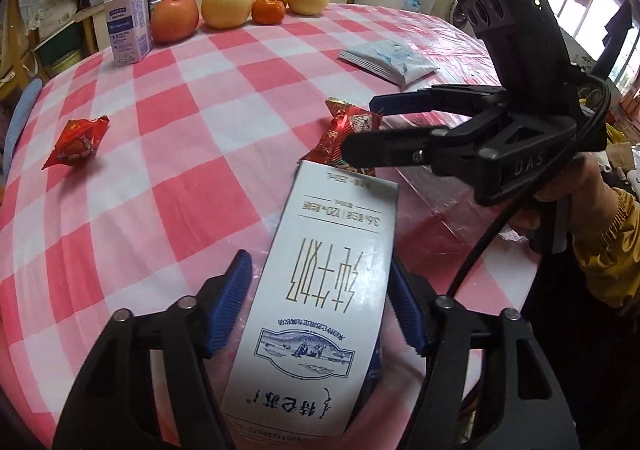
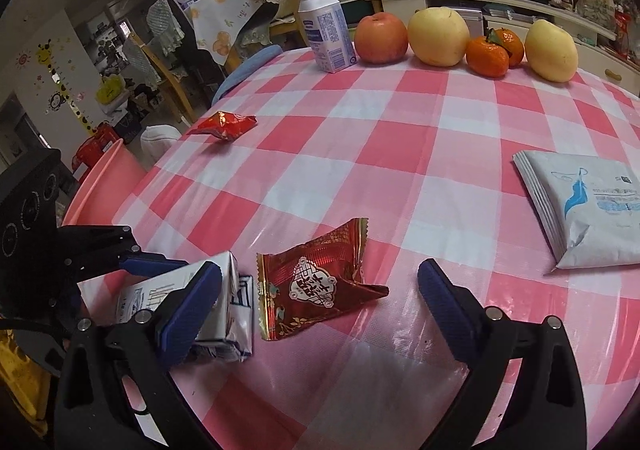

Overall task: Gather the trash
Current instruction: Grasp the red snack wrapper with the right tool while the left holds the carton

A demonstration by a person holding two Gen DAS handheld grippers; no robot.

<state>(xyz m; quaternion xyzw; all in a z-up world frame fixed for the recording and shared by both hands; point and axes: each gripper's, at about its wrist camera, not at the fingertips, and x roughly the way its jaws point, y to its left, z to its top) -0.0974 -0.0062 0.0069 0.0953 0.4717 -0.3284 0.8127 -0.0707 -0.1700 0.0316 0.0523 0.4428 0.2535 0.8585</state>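
Your left gripper grips the flattened milk carton above the table's near edge, your right gripper hovers spread over the near red wrapper, and the far red wrapper lies uncollected.

Between the ribbed blue rubbery pads of the left gripper sits a milk carton of smooth white printed paperboard, its crushed end creased. Just beyond its tip lies a red snack wrapper, crinkled glossy foil with a serrated edge. Both rest on a checked tablecloth, a shiny plastic sheet catching glare. Ahead of the right gripper, whose frame is matt black plastic with small metal pins, a matt silvery-white pouch lies flat.
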